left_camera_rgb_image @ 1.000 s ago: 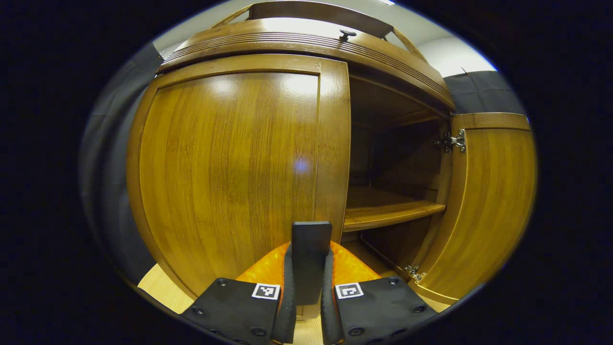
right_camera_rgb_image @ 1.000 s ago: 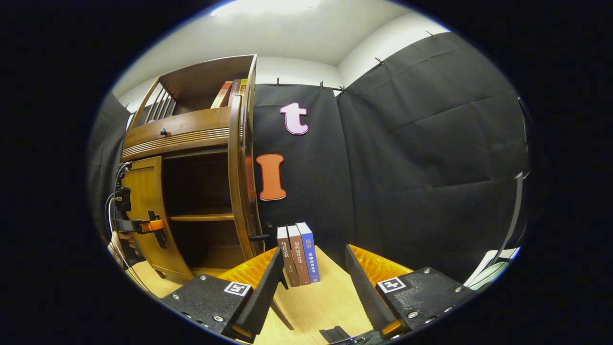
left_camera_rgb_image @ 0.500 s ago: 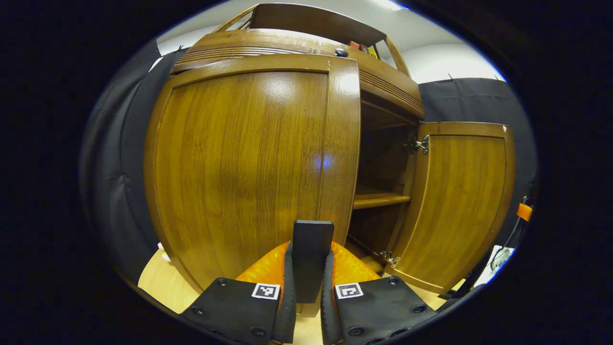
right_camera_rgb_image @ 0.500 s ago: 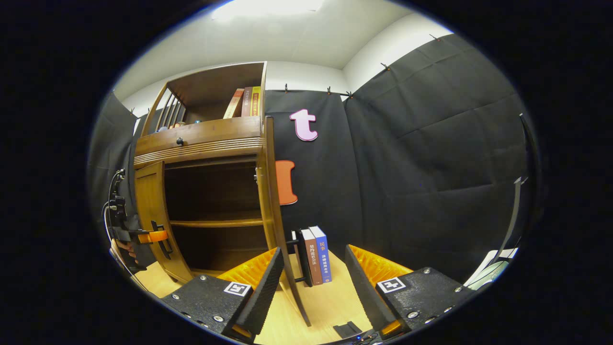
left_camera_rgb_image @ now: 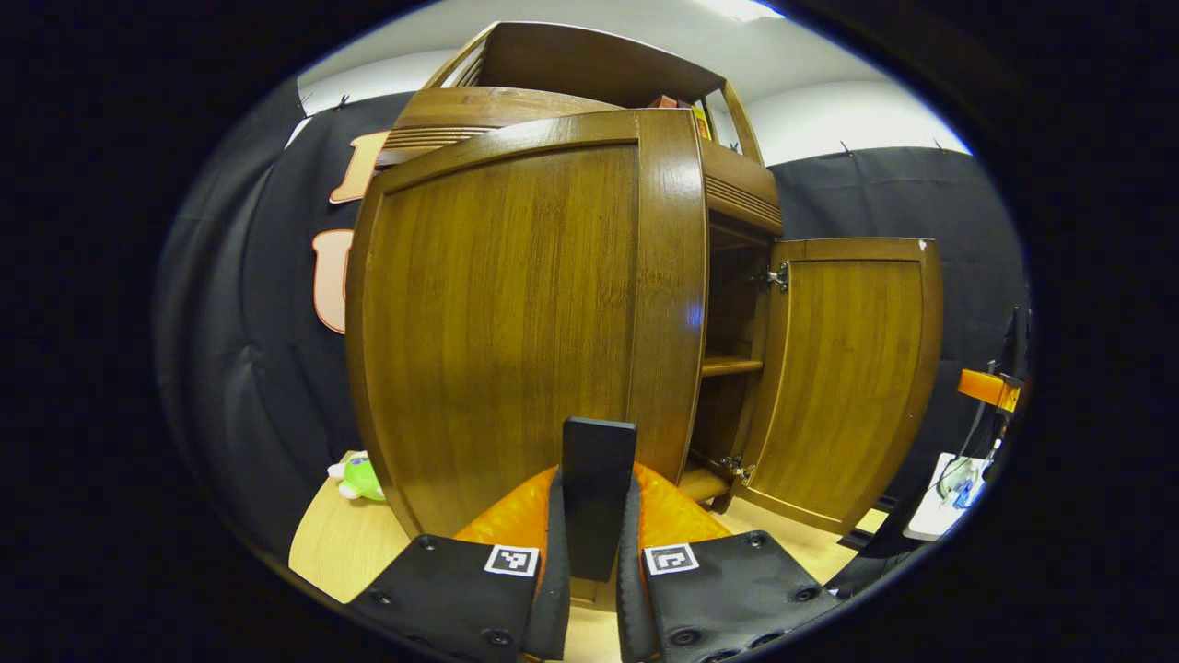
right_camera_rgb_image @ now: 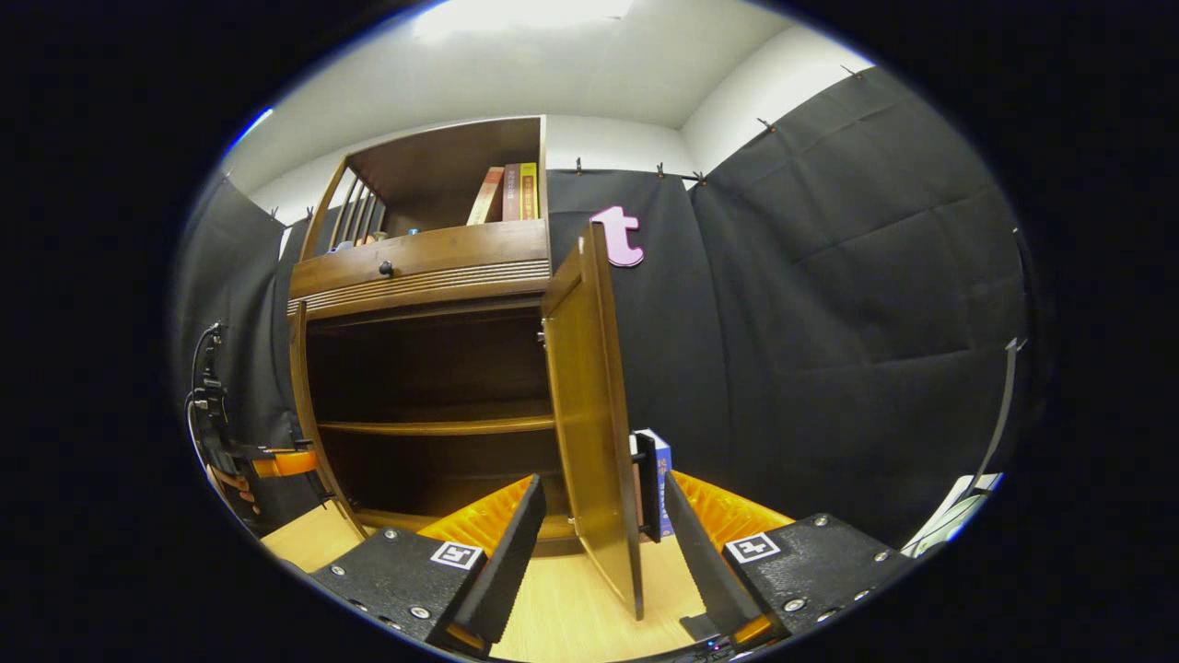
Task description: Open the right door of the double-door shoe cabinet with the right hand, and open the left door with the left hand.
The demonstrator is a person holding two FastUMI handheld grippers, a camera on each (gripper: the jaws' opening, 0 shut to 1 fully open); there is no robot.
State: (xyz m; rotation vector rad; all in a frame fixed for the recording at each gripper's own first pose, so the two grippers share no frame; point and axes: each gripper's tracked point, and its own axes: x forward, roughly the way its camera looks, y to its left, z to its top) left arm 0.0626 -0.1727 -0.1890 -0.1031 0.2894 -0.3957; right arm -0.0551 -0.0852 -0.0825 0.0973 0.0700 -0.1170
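Our left hand-held gripper point(left_camera_rgb_image: 594, 516), at the bottom centre of the left gripper view, is closed on the dark handle point(left_camera_rgb_image: 598, 488) of the left door point(left_camera_rgb_image: 516, 313); both fingers press its sides. We hold it there because the handle sits at the door's free edge, where a pull swings the panel most easily about its hinges. That door fills the middle of the frame and stands swung out from the cabinet point(left_camera_rgb_image: 553, 92).

In the right gripper view our right hand-held gripper point(right_camera_rgb_image: 603, 543), at the bottom, has its fingers spread wide and grips nothing. The right door point(right_camera_rgb_image: 589, 424) stands edge-on between the fingers, its dark handle point(right_camera_rgb_image: 647, 483) just beside the right finger, though whether they touch we cannot tell. We judge that this door is already open, which is why the gripper is free. At the lower left of this frame the other gripper point(right_camera_rgb_image: 276, 462) shows, small, at the left door's edge.

Between the doors the inside is dark, with one shelf point(right_camera_rgb_image: 433, 425) across it. Above, an open top shelf carries upright books point(right_camera_rgb_image: 511, 191). The cabinet stands on a pale wooden bench point(right_camera_rgb_image: 553, 617). Black cloth walls close the booth, under a white ceiling. A small green toy point(left_camera_rgb_image: 357, 479) lies at the lower left of the left gripper view.
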